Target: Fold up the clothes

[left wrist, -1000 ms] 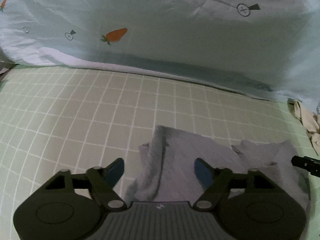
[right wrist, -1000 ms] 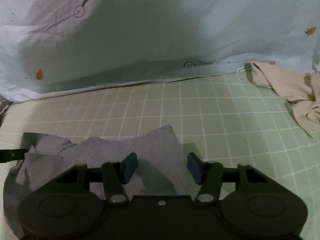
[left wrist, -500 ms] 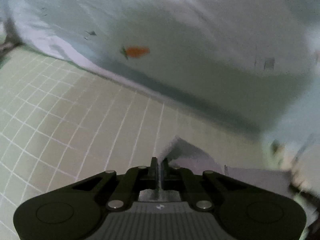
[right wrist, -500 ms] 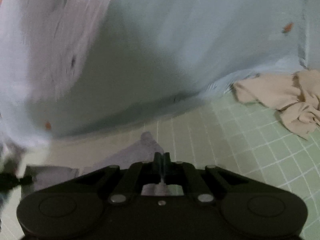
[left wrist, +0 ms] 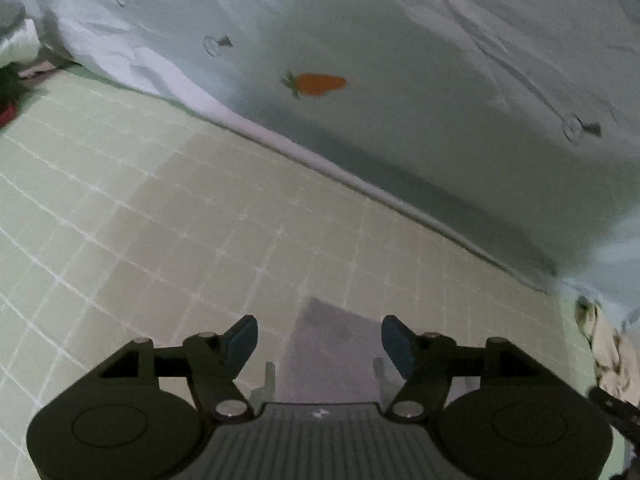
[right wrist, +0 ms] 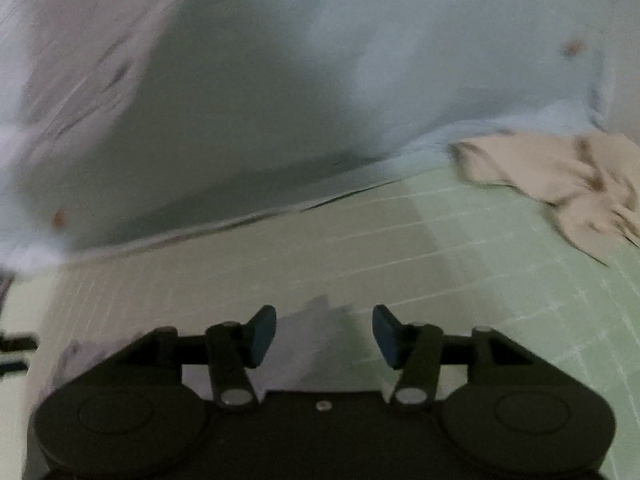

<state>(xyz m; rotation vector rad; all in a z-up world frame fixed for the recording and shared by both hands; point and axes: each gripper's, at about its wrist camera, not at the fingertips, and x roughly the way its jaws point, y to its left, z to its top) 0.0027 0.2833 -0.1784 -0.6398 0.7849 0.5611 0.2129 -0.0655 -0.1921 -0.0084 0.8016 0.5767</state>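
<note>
A grey garment (left wrist: 332,356) lies flat on the green checked sheet (left wrist: 160,220); only its far corner shows between the open fingers of my left gripper (left wrist: 320,342). In the right wrist view the same grey garment (right wrist: 316,340) lies under my open right gripper (right wrist: 324,330), partly hidden by the gripper body. Neither gripper holds cloth. The right gripper's tip (left wrist: 612,404) shows at the left view's right edge.
A pale blue quilt with carrot prints (left wrist: 400,80) is heaped along the far side. A crumpled beige garment (right wrist: 568,176) lies at the right on the sheet; it also shows in the left wrist view (left wrist: 604,344).
Both grippers closed on the grey garment half a second ago, carried it forward and have now opened, letting it go. The garment lies further under the grippers.
</note>
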